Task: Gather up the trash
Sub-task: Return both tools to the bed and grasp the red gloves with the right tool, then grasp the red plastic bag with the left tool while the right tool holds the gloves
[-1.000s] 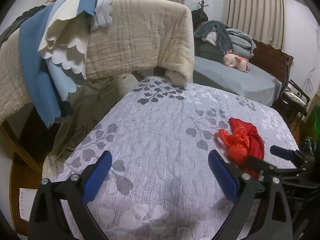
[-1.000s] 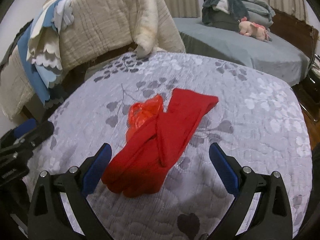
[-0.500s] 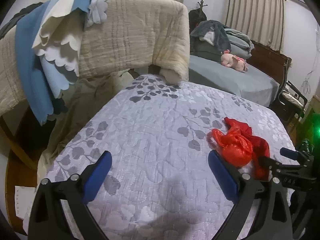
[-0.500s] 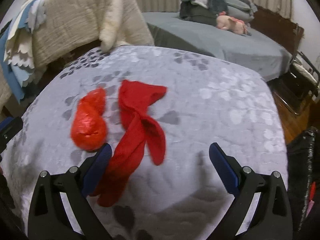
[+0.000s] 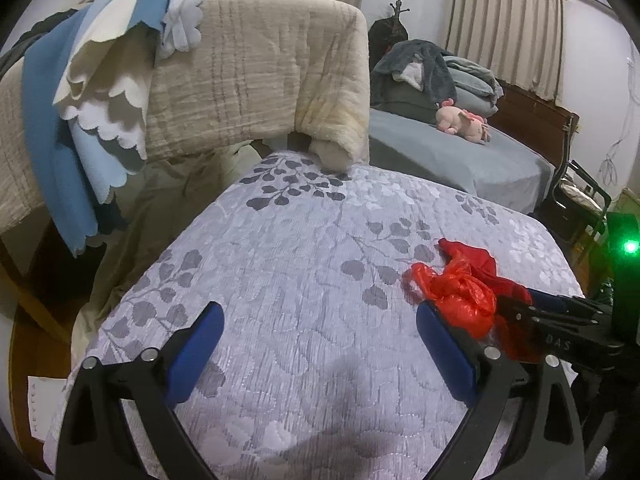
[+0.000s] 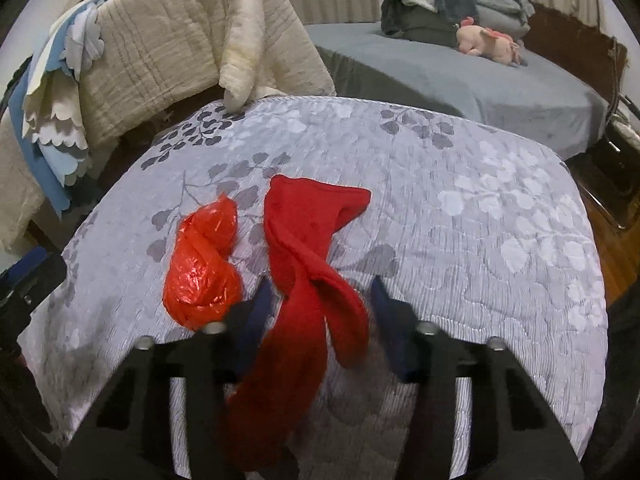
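A crumpled red plastic bag (image 6: 204,268) lies on the grey leaf-patterned bed cover (image 6: 460,208), just left of a red cloth (image 6: 316,264). My right gripper (image 6: 320,312) is partly closed, its blue pads on either side of the red cloth; I cannot tell if they touch it. In the left wrist view the bag (image 5: 460,292) and the cloth (image 5: 484,264) sit right of my left gripper (image 5: 320,344), which is open and empty above the cover. The right gripper (image 5: 560,316) shows there at the right edge.
A beige quilt (image 5: 256,68) and blue and white scalloped cloths (image 5: 100,92) hang over a rail at the left. A second bed with a grey sheet (image 5: 452,156), piled blankets and a pink plush toy (image 5: 464,120) stands behind. Dark wooden floor (image 6: 612,248) lies right of the bed.
My right gripper has narrowed from wide open to partly closed around the red cloth and moved in on it. The left gripper has stayed open and shifted only slightly.
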Demonstrator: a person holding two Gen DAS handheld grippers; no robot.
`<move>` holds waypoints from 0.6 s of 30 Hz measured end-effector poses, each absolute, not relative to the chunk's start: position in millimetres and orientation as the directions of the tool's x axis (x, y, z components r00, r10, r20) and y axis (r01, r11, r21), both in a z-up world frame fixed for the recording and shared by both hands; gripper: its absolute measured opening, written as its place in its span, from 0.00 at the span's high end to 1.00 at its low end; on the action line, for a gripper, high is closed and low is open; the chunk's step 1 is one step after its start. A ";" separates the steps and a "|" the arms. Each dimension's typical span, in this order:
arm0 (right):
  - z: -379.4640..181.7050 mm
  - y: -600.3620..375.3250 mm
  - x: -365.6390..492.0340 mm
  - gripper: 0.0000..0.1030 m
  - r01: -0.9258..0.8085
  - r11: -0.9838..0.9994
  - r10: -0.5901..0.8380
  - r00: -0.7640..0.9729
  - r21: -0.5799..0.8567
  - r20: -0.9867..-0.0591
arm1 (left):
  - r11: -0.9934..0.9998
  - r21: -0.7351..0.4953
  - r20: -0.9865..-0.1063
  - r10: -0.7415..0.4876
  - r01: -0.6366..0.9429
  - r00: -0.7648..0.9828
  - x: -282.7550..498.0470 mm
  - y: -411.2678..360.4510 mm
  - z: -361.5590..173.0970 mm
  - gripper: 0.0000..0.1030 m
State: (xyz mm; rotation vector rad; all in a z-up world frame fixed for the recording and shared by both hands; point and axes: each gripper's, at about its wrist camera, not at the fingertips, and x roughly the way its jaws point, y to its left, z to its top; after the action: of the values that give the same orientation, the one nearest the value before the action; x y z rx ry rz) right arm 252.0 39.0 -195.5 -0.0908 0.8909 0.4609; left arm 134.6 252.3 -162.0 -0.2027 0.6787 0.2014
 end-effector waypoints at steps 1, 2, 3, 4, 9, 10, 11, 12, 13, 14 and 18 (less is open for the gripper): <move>-195.7 38.8 252.3 0.69 -0.436 0.893 0.358 0.528 0.116 -0.770 | 0.962 -0.120 -0.639 0.116 -0.247 0.761 135.2 251.3 -161.8 0.08; -196.0 37.8 252.6 0.82 -0.448 0.884 0.375 0.513 0.132 -0.772 | 0.963 -0.121 -0.639 0.111 -0.242 0.761 136.7 249.4 -161.6 0.08; -196.0 37.2 252.8 0.88 -0.454 0.880 0.385 0.504 0.142 -0.773 | 0.964 -0.123 -0.639 0.106 -0.237 0.762 137.8 247.6 -161.6 0.08; -194.7 35.4 252.2 0.88 -0.454 0.878 0.390 0.503 0.148 -0.771 | 0.965 -0.123 -0.639 0.103 -0.233 0.763 138.4 245.9 -161.4 0.08; -183.5 22.6 248.5 0.90 -0.454 0.877 0.403 0.523 0.155 -0.751 | 0.972 -0.127 -0.637 0.072 -0.197 0.767 146.2 230.8 -160.0 0.09; -180.8 17.7 248.3 0.90 -0.448 0.880 0.404 0.527 0.160 -0.747 | 0.974 -0.129 -0.637 0.065 -0.189 0.768 148.4 226.9 -159.6 0.09; -178.4 12.5 248.4 0.90 -0.440 0.883 0.404 0.533 0.163 -0.744 | 0.974 -0.131 -0.636 0.059 -0.184 0.769 149.3 223.8 -159.5 0.09; -176.2 7.0 248.6 0.90 -0.434 0.886 0.403 0.539 0.166 -0.740 | 0.975 -0.136 -0.636 0.048 -0.174 0.770 152.3 218.9 -159.2 0.10; -174.5 2.0 248.9 0.90 -0.428 0.888 0.401 0.543 0.168 -0.737 | 0.976 -0.139 -0.637 0.041 -0.167 0.770 154.5 215.4 -159.2 0.10; -173.2 -2.6 249.2 0.90 -0.422 0.891 0.400 0.547 0.170 -0.736 | 0.977 -0.141 -0.637 0.035 -0.161 0.770 156.2 212.2 -159.3 0.11; -169.6 -21.6 251.1 0.90 -0.398 0.900 0.391 0.560 0.177 -0.730 | 0.981 -0.149 -0.645 0.001 -0.128 0.764 168.5 193.7 -161.8 0.12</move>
State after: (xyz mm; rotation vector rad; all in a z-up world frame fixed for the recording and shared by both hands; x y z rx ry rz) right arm 251.1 -21.6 -169.6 -0.0085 0.8585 0.4648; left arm 168.5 193.7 -161.8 -0.1890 0.6983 0.0705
